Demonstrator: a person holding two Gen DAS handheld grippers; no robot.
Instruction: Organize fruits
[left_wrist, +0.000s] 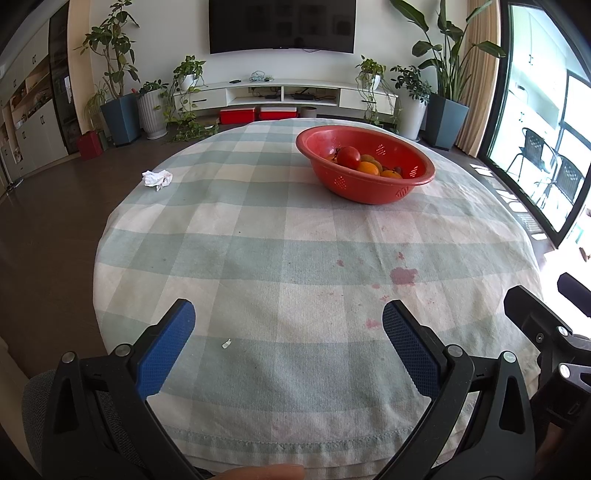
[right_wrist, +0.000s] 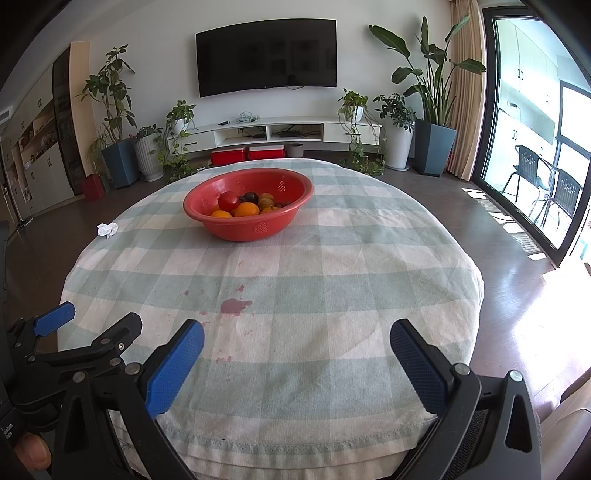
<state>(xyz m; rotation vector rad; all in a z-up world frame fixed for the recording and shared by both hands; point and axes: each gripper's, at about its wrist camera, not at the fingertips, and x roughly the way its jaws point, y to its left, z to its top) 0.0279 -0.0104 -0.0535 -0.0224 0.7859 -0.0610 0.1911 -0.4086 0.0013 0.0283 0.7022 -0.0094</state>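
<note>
L tool (left_wrist: 288, 325): jaws wide apart, empty, over near edge of surface (left_wrist: 258, 258).
R tool (right_wrist: 297, 343): same, wide apart, empty, beside L tool.
Bowl (right_wrist: 236, 230): red, toward far edge; holds tomato (right_wrist: 228, 200), oranges (right_wrist: 246, 210), darker fruit.
Tissue (left_wrist: 158, 178): crumpled, far-left edge.

From the left gripper (left_wrist: 288, 325), jaws spread wide, bare checked tablecloth (left_wrist: 258, 240) lies open toward twelve o'clock; the red basket (left_wrist: 364, 164) of fruit stands at one o'clock, and a crumpled tissue (left_wrist: 158, 178) lies at eleven, well apart. From the right gripper (right_wrist: 297, 341), also wide, the basket (right_wrist: 248, 206) blocks eleven o'clock.
</note>
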